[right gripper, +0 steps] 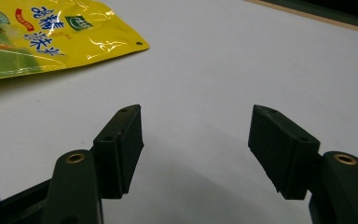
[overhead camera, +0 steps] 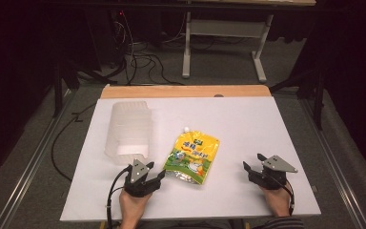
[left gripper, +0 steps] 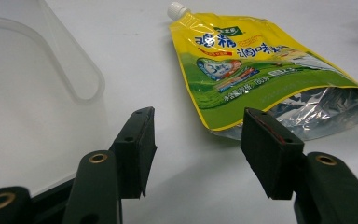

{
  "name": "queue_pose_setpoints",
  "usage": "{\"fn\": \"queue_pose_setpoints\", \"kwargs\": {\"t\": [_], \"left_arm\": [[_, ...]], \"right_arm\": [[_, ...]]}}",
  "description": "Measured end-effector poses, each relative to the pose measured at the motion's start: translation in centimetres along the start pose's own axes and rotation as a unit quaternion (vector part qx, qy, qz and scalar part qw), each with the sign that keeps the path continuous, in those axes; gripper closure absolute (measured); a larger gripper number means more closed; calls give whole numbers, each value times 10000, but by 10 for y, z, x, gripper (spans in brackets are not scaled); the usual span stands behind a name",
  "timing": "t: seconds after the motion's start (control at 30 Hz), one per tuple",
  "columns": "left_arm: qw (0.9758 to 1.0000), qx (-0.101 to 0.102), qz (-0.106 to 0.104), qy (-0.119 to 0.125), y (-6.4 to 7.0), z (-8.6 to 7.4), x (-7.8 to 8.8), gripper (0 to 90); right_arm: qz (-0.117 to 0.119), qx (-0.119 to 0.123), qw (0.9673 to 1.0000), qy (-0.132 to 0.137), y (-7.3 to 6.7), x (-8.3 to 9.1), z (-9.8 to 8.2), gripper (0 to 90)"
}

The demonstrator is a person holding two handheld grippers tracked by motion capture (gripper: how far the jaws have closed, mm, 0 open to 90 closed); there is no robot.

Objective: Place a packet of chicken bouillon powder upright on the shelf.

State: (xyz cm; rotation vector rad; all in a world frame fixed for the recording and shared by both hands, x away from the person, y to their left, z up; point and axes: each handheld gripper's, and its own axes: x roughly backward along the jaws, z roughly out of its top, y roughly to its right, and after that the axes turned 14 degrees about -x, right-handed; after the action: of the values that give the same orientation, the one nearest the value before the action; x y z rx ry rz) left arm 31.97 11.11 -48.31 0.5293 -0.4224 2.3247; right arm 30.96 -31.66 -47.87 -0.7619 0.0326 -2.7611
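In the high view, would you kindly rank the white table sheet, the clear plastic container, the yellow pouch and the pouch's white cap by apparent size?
1. White table sheet, by far the largest.
2. Clear plastic container.
3. Yellow pouch, somewhat smaller than the container.
4. White cap, tiny.

yellow-green spout pouch (overhead camera: 192, 158) | flat, white cap up-table | mid-table, just right of clear plastic container (overhead camera: 127, 131)
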Motion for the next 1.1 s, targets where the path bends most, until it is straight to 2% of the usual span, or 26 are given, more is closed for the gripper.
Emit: {"fn": "queue_pose_setpoints", "kwargs": {"t": [0.47,0.9,1.1], "left_arm": [[10000,-8,8,-9,0,0,0,433],[9998,62,-48,159,-3,-1,3,442],[9996,140,-74,217,-5,0,5,441]], "right_arm": [[16,0,10000,8,0,0,0,355],[40,59,9999,-93,0,-1,1,369],[41,5,10000,-80,0,-1,1,362]]}}
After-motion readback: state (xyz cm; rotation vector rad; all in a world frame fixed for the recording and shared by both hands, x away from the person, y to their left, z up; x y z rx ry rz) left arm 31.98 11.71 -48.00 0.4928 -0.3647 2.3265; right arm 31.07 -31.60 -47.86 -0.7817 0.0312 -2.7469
